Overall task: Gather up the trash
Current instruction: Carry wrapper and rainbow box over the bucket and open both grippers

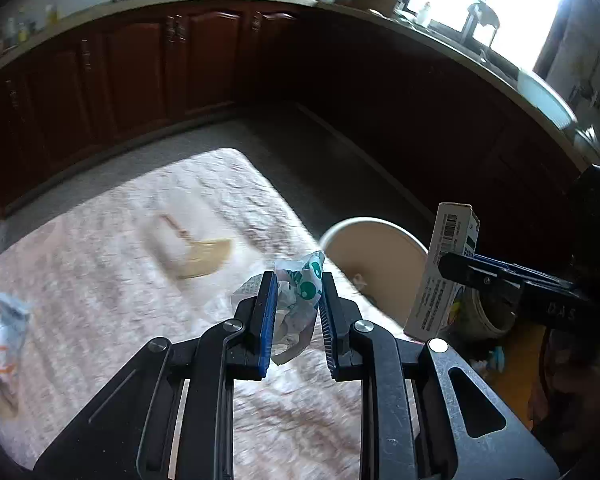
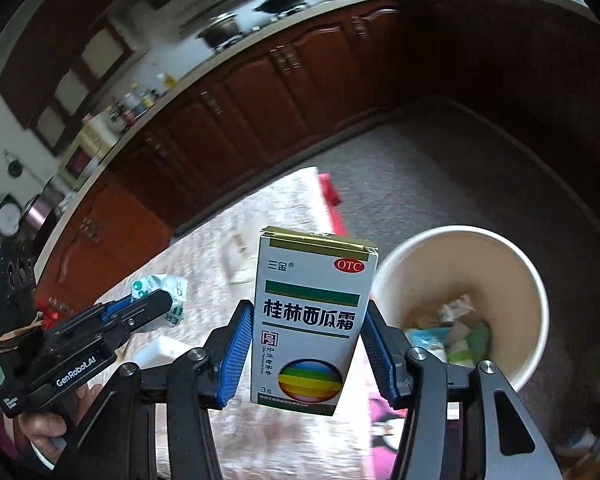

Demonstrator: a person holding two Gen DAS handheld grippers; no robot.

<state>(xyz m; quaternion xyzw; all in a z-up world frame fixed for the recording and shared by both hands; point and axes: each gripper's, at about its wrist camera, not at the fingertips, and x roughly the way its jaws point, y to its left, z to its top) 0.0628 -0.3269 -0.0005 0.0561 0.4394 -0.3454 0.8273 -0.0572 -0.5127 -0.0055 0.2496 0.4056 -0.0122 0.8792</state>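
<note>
Currently the left gripper [image 1: 298, 312] is clamped on a crumpled wrapper [image 1: 300, 300] with green print, held at frame centre of the left wrist view above the pale patterned cloth [image 1: 120, 280]. Right gripper [image 2: 306, 344] grips a white medicine box [image 2: 308, 328] upright between its blue pads [image 2: 232, 356]. Beige bin [image 2: 536, 320] sits lower right of the box, scraps inside. Another wrapper [image 1: 6, 336] lies on the cloth at the left edge. Dark wood cabinets [image 1: 140, 72] fill the upper frame.
</note>
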